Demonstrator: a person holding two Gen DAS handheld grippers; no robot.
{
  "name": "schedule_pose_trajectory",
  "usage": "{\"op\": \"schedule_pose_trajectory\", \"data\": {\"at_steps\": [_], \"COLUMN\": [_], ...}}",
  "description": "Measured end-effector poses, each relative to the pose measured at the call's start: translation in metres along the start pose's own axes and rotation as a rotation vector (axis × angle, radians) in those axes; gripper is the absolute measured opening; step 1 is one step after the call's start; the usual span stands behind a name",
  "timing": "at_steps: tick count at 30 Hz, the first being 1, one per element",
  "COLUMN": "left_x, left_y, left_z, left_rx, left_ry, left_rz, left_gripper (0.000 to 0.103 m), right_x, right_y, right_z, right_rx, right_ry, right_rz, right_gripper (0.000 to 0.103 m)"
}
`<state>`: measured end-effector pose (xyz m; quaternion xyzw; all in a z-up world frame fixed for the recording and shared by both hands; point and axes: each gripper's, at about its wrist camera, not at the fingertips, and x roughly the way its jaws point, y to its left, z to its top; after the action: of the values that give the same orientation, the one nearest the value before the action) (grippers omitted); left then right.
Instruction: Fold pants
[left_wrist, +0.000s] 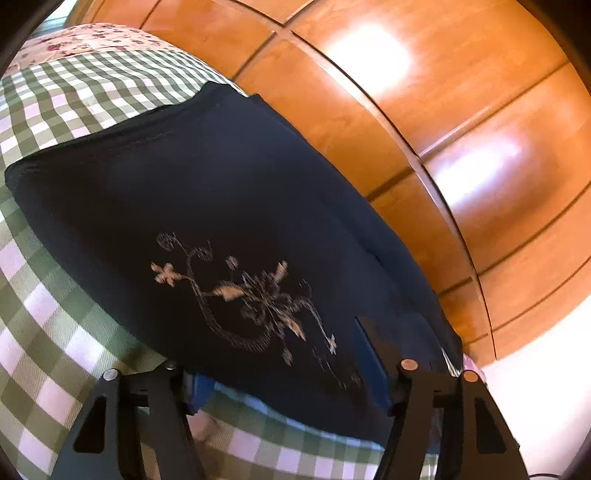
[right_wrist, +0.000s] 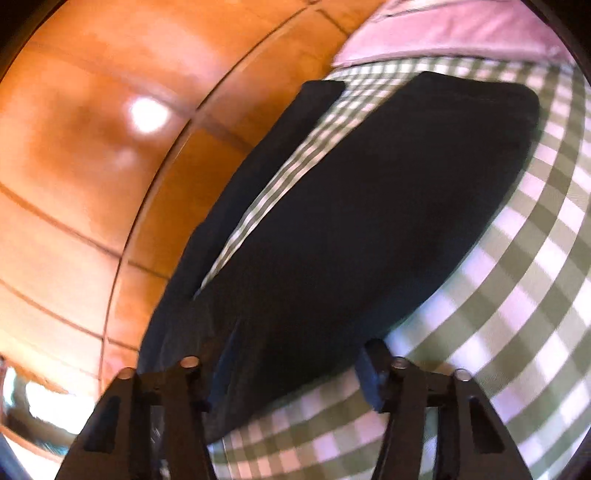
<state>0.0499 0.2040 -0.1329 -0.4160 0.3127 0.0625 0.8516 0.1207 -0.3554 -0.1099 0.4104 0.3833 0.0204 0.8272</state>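
Lying lengthwise away along the bed edge, pants (right_wrist: 362, 206) sit between both spread, ungripping tools (left_wrist: 288, 384) (right_wrist: 291, 373).

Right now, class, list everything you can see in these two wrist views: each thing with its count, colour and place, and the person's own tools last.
pants: one, dark navy with pale floral embroidery, spread on the checked cloth; the right wrist view shows two legs with a strip of cloth between.
checked cloth: one, green and white, under the pants.
floral fabric: one, pink and white, beyond the checked cloth.
wooden panelling: glossy orange-brown, beside the cloth.
left gripper: one, black, jaws apart astride the pants' near edge.
right gripper: one, black, jaws apart with pants fabric between them.
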Motion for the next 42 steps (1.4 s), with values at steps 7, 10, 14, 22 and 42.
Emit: {"op": "schedule_pose_trajectory", "data": {"at_steps": [7,10,14,22,42], "left_x": [0.007,0.01,0.015,-0.007,-0.063], "left_y": [-0.01,-0.011,0.0,0.015,0.02], "left_z": [-0.002,0.003,0.01,0.009,-0.017], "left_rx": [0.134,0.12,0.056,0.029,0.038], "left_ry": [0.022,0.036,0.036,0.015,-0.001], "left_rz": [0.046,0.054,0.082,-0.009,0.022], "left_gripper": [0.069,0.063,0.02,0.008,0.008], "right_x": [0.008,0.011,0.012,0.009,-0.033], "right_y": [-0.032,-0.031,-0.027,-0.03,-0.04], "right_z": [0.023,0.023,0.027,0.027,0.002], "right_rx": [0.14,0.122,0.064,0.071,-0.043], "right_ry": [-0.009,-0.006,-0.006,-0.006,-0.015], "right_rz": [0.049,0.059,0.02,0.003,-0.018], "right_gripper": [0.011,0.008,0.008,0.008,0.009]}}
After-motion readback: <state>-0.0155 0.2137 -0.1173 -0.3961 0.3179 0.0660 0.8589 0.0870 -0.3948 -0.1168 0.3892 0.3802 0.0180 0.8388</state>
